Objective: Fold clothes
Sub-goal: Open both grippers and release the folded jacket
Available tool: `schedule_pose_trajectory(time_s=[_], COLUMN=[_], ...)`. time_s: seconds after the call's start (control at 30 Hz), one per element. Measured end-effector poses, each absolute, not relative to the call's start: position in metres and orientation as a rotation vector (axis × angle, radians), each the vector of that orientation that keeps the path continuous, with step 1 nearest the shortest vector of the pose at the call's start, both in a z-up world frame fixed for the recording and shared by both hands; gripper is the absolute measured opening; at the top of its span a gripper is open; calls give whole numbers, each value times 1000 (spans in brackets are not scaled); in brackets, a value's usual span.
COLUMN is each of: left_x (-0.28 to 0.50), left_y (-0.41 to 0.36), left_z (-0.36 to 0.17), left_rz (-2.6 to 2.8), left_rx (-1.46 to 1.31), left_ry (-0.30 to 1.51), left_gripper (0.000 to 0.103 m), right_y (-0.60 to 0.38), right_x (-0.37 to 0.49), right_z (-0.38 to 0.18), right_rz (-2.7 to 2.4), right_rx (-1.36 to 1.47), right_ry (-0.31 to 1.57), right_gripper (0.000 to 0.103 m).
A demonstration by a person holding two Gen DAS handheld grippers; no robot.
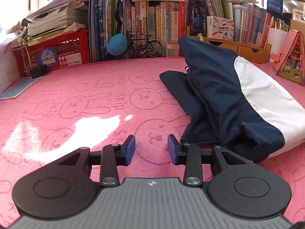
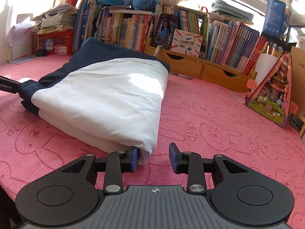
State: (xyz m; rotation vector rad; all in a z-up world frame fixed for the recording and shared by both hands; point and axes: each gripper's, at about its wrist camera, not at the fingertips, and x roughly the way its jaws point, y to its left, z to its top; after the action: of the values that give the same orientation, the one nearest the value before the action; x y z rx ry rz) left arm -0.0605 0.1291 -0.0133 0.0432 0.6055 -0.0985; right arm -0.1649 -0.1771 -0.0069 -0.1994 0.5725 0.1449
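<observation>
A navy and white garment [image 1: 228, 99] lies folded in a bundle on the pink bunny-print cloth [image 1: 95, 99]. In the left wrist view it fills the right half, and my left gripper [image 1: 151, 148] stands open just left of its navy edge, with only pink cloth between the pads. In the right wrist view the garment [image 2: 106, 103] shows its white side. My right gripper [image 2: 154, 157] is open at the white near corner; that corner touches the left pad and nothing is pinched. A bit of the left gripper's black body [image 2: 7, 86] shows at the far left.
Rows of books [image 1: 152, 19] and a wooden drawer shelf [image 2: 190, 64] line the back. A red crate [image 1: 57, 53] with paper stacks sits back left, with a model bicycle [image 1: 142, 45] beside the books. A pink triangular house model [image 2: 272, 99] stands at the right.
</observation>
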Motion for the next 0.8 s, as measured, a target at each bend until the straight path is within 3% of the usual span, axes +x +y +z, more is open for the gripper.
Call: schedule_pose_trajectory(time_s=[0.1,0.17,0.27,0.4,0.53,0.8], left_x=[-60,-60,-61,-74,-93,-111], left_y=[133,136,150,169,155,102], left_z=[-13,-12,-7,14,28,0], left_rz=[-96,-100,-111,-239,-436,-609], left_rx=[33,12,-98,-307,-376,-442], left_ry=[603,603,603,552,546,678], left_gripper=[37,37,35,36,44,44], right_y=[-184,-185,-179,-169,-164,-163], right_x=[-171,-181,-192,-186,-175,-170], right_z=[1,8,15,10,1,-9], right_rz=[192,226,236,222,205,191], right_rx=[-163,-181,-246,-328,-320,-326], right_ry=[582,547,484,485,505,502], right_gripper=[40,57,68,69,69,72])
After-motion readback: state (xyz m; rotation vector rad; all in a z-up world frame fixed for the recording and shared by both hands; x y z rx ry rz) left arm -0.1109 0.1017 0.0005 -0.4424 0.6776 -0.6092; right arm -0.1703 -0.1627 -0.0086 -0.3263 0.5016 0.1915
